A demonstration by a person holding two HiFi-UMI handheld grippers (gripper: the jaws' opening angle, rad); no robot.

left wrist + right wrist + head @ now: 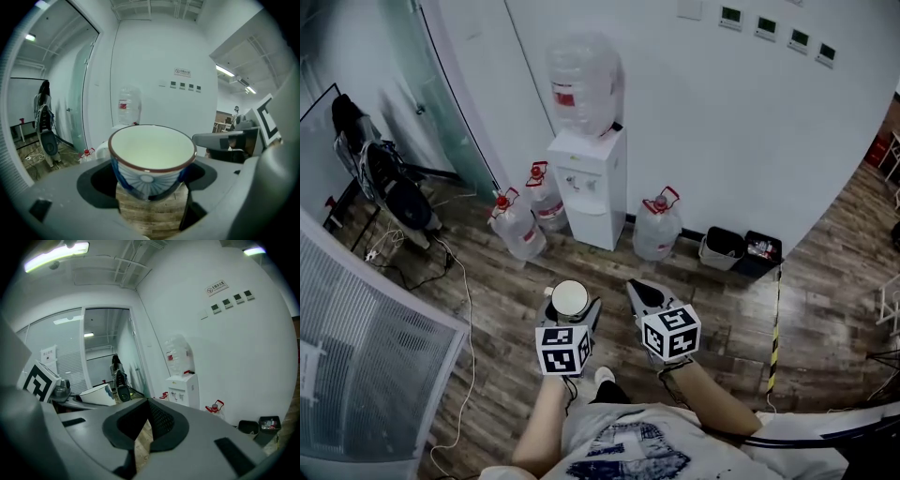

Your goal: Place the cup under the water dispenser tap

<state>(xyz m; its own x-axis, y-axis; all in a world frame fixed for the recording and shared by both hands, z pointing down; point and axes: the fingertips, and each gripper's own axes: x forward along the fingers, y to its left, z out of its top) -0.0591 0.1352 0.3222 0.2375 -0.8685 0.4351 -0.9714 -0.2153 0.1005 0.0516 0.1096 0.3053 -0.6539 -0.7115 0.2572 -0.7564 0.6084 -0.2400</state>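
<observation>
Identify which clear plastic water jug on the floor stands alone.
The red-capped jug right of the white water dispenser in the head view, next to the dark bins. The other two, a nearer jug and a farther jug, sit together at the dispenser's left.

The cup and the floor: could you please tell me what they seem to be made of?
Cup: likely glazed ceramic; glossy white inside, brown rim, painted blue pattern outside.
Floor: wood or wood-look laminate, fairly matt; plank seams and grain show.
</observation>
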